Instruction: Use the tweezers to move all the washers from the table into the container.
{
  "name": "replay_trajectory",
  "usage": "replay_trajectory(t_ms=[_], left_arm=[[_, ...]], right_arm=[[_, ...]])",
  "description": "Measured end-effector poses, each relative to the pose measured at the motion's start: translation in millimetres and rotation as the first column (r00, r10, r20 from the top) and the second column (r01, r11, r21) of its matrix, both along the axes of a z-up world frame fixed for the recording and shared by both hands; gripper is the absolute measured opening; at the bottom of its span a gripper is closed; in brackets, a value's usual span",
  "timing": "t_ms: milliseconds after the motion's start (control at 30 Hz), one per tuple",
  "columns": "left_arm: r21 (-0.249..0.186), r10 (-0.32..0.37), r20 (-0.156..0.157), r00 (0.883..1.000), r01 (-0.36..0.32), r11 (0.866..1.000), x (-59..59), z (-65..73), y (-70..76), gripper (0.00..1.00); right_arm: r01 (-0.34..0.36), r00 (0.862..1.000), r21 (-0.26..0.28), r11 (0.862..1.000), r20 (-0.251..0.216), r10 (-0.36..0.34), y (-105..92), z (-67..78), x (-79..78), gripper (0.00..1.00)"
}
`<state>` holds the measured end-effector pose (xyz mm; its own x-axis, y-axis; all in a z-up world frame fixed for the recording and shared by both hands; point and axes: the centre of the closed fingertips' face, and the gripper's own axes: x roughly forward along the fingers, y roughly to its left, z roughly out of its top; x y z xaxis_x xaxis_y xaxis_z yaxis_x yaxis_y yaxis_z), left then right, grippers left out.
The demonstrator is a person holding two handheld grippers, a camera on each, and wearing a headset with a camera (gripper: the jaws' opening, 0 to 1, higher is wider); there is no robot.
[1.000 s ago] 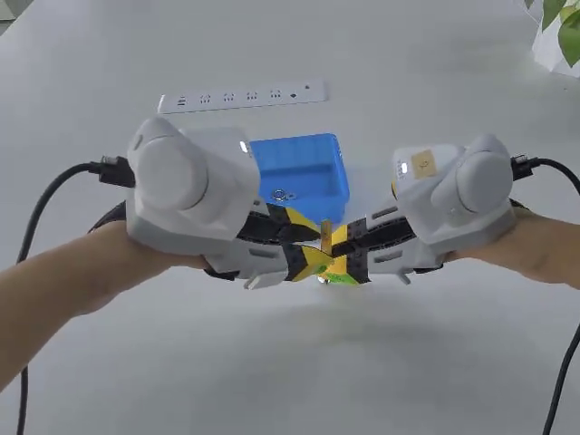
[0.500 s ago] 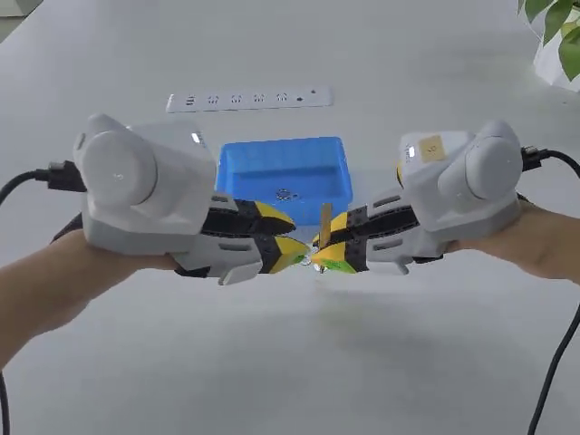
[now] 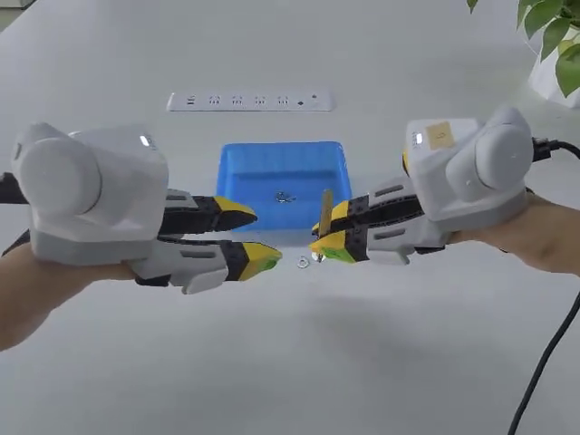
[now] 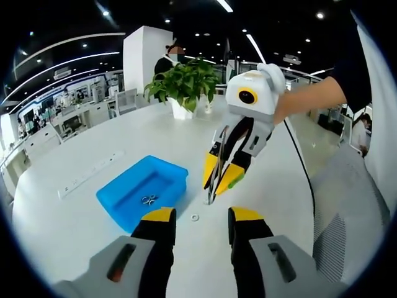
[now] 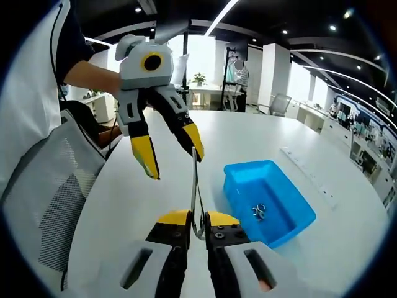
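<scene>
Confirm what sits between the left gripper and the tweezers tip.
One loose washer on the table, clear in the left gripper view.

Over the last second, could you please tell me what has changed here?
The left gripper drew away to the person's left, fingers open, leaving the tweezers clamped in the right gripper. The blue container, its washers and the washer on the table stayed put.

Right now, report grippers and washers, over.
Left hand-held gripper open. Right hand-held gripper shut on tweezers. One washer on table beside container, more washers inside. Nothing blocking.
</scene>
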<state>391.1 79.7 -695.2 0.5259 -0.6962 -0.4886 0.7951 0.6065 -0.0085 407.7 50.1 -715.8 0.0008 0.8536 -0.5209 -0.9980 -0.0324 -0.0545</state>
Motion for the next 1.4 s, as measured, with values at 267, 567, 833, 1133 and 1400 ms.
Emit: replay_trajectory(t_ms=[267, 567, 833, 1133, 1400], left_arm=[[0.000, 0.043, -0.041, 0.998, -0.043, 0.999, -6.9, -13.3, 15.3, 0.54], [-0.040, 0.099, -0.086, 0.991, -0.103, 0.994, -20.4, -24.1, 30.9, 0.73], [-0.131, 0.117, -0.094, 0.989, -0.129, 0.983, -31.8, -22.5, 31.5, 0.73], [-0.152, 0.109, -0.081, 0.991, -0.120, 0.981, -37.3, -23.5, 27.0, 0.90], [-0.149, 0.146, -0.069, 0.987, -0.155, 0.977, -30.6, -23.5, 29.2, 0.99]], right_arm=[[-0.013, 0.999, -0.011, 1.000, 0.042, 0.014, 7.1, 15.6, 9.6, 0.10], [-0.032, 0.997, 0.000, 0.999, 0.075, 0.032, 24.1, 34.9, 19.9, 0.10], [-0.010, 0.994, 0.012, 1.000, 0.108, 0.009, 32.4, 44.2, 46.9, 0.10], [0.062, 0.992, 0.013, 0.998, 0.112, -0.063, 35.8, 31.6, 84.5, 0.10], [0.079, 0.992, -0.024, 0.997, 0.102, -0.076, 40.6, 6.4, 101.9, 0.10]])
